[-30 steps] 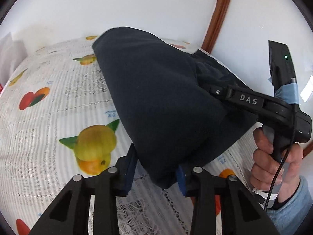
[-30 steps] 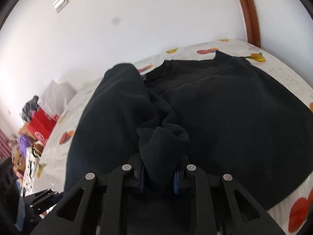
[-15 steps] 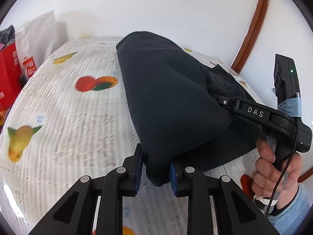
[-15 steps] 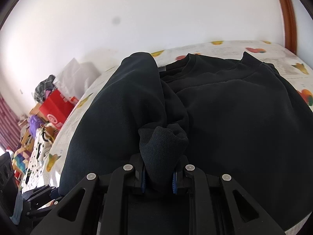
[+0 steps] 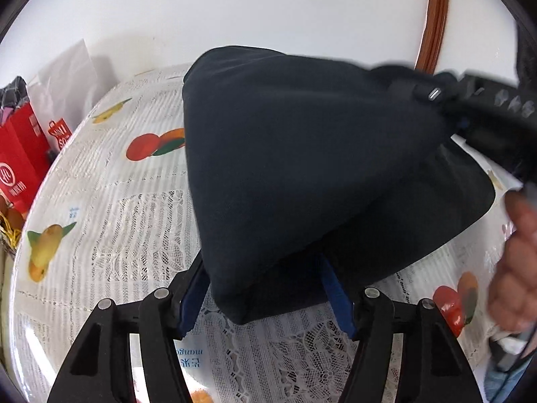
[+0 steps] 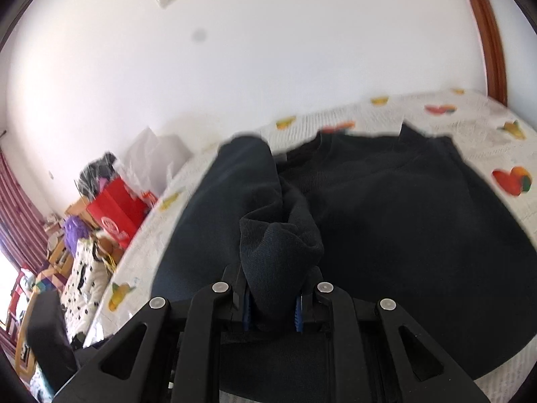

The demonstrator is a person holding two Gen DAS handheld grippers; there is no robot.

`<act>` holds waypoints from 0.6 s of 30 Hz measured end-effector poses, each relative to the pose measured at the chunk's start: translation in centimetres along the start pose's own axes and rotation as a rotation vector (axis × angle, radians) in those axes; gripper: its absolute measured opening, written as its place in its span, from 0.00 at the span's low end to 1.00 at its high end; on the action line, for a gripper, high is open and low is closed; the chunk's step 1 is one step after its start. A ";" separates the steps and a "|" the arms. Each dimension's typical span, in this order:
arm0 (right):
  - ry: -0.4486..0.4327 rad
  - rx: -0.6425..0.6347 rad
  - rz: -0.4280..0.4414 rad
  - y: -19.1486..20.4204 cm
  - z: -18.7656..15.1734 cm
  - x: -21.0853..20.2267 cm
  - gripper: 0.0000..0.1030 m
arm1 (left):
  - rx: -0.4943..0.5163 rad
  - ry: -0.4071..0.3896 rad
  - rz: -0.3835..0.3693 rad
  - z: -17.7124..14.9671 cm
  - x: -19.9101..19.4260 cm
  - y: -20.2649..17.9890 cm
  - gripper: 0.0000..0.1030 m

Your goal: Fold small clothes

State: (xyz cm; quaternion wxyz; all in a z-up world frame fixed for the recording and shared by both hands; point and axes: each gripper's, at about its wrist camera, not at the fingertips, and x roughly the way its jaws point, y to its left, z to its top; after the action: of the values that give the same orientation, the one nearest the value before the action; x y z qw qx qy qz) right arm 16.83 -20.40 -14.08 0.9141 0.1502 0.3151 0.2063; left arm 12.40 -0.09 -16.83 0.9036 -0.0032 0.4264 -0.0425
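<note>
Left gripper (image 5: 266, 297): jaws have just been opening and now stand apart. The blue pads (image 5: 191, 297) sit on either side of the near corner of the dark sweater (image 5: 302, 168); the left pad is at the fabric's edge, the right pad looks clear of it, and neither presses. That corner of the cloth droops down to the tablecloth (image 5: 110, 221) between the fingers.

Right gripper (image 6: 272, 309): jaws close together, clamped on a bunched ribbed cuff (image 6: 278, 252) of the sweater. The cuff stands up out of the pads as a crumpled knob, and the sleeve runs back from it toward the collar. In the left wrist view this gripper enters from the upper right, blurred, with the cloth pulled up into a ridge toward it; the person's hand (image 5: 513, 262) shows blurred at the right edge.

Sweater: navy or black, spread over the middle of the table, collar toward the far edge by the white wall. The lifted sleeve is folded over the body.

Table: round-looking under the fisheye, covered by a white lace-pattern cloth printed with fruit.

Beyond the left edge of the table: a red paper bag (image 6: 117, 205), white plastic bags (image 6: 154, 158), and further clutter too small to sort out.
</note>
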 end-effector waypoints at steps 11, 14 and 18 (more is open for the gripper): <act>-0.036 0.201 -0.073 -9.6 -2.9 -5.9 0.17 | 0.013 -0.010 0.000 -0.1 -0.2 0.5 0.64; 0.005 0.225 -0.069 -10.3 -3.8 -5.0 0.20 | 0.015 -0.001 -0.017 -0.3 -0.6 0.5 0.65; -0.003 0.173 -0.089 -9.9 -2.5 -5.0 0.46 | 0.006 0.020 -0.114 -0.1 -1.0 0.4 0.72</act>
State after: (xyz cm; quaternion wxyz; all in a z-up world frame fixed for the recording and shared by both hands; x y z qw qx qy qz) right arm 14.47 -31.00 -17.38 0.9065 0.2146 0.3367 0.1373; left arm 11.72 0.43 -16.20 0.8953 -0.0242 0.4345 -0.0953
